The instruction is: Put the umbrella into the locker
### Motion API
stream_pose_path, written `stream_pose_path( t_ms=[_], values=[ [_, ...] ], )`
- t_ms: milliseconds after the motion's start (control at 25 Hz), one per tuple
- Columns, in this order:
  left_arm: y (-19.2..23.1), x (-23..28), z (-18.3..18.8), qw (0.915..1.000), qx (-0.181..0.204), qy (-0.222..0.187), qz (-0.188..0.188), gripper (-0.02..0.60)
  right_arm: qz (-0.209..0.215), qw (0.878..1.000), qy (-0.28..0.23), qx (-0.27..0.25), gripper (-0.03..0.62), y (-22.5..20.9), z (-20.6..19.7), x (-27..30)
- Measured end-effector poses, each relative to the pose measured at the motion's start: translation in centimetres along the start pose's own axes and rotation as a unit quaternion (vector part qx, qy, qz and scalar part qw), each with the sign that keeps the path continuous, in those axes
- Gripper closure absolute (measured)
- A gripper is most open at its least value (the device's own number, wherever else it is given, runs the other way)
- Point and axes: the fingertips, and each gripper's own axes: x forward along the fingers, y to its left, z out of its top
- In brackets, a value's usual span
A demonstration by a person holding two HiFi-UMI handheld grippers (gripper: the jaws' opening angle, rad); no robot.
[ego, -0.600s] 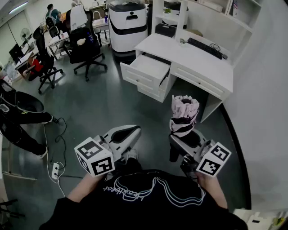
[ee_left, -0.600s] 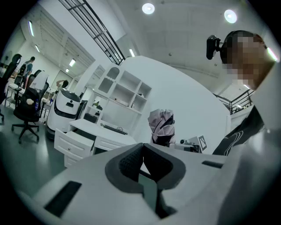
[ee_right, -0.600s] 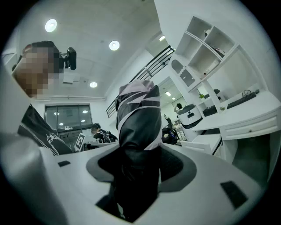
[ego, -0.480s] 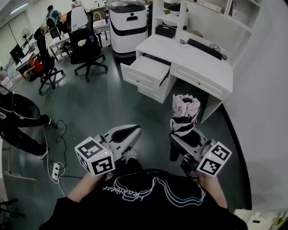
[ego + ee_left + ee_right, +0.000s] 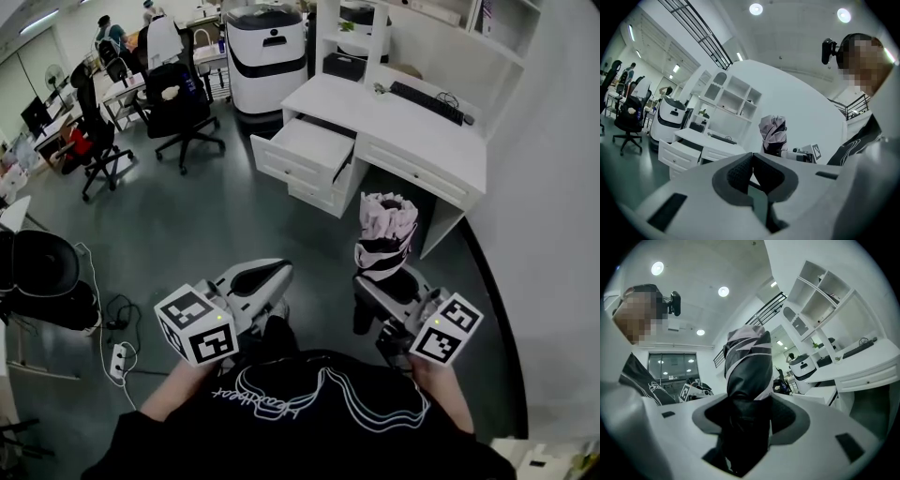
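The folded umbrella [image 5: 384, 230], pink and white with black bands, stands upright in my right gripper [image 5: 380, 283], whose jaws are shut on its dark lower end. In the right gripper view the umbrella [image 5: 747, 366] fills the gap between the pads of the right gripper [image 5: 745, 416]. My left gripper [image 5: 275, 273] hovers level at the left with nothing in it, and the left gripper [image 5: 751, 158] has its pads touching. The umbrella [image 5: 772, 135] also shows beyond those jaws. Ahead stands a white desk [image 5: 422, 127] with one drawer [image 5: 307, 148] pulled open. No locker is plainly seen.
A white robot [image 5: 267, 56] stands behind the desk's left end. Black office chairs [image 5: 183, 98] and more desks fill the far left. A keyboard [image 5: 429, 99] lies on the desk. A power strip [image 5: 117, 354] and cables lie on the floor at left. A white wall runs along the right.
Both grippers and the umbrella have hardly moved. The person in black at the left edge has gone from view, and a black round seat shows there now.
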Motion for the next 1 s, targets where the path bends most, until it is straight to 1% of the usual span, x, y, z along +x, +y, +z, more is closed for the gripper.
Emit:
stream_pose_path(
  t_ms=[240,400,600,760,1000],
  values=[
    [1.2,0.7,-1.0,1.0000,-0.004,-0.002,0.002,0.575,-0.005,1.000,0.003,0.006,0.352,-1.7,-1.2,0.2],
    [3.0,2.1,-0.4,0.9999,-0.010,0.003,-0.003,0.575,-0.009,1.000,0.007,0.013,0.352,-3.4,-0.7,1.8],
    [8.7,4.4,2.1,0.9998,-0.017,0.009,-0.007,0.575,-0.015,1.000,0.011,0.023,0.352,-7.1,0.5,6.7],
    [12.5,6.1,3.9,0.9995,-0.024,0.016,-0.016,0.575,-0.025,0.999,0.014,0.030,0.352,-9.6,1.6,9.9],
    [20.7,9.3,5.4,0.9976,-0.052,0.039,-0.025,0.575,-0.047,0.997,0.020,0.056,0.352,-15.2,1.9,16.2]
  ],
)
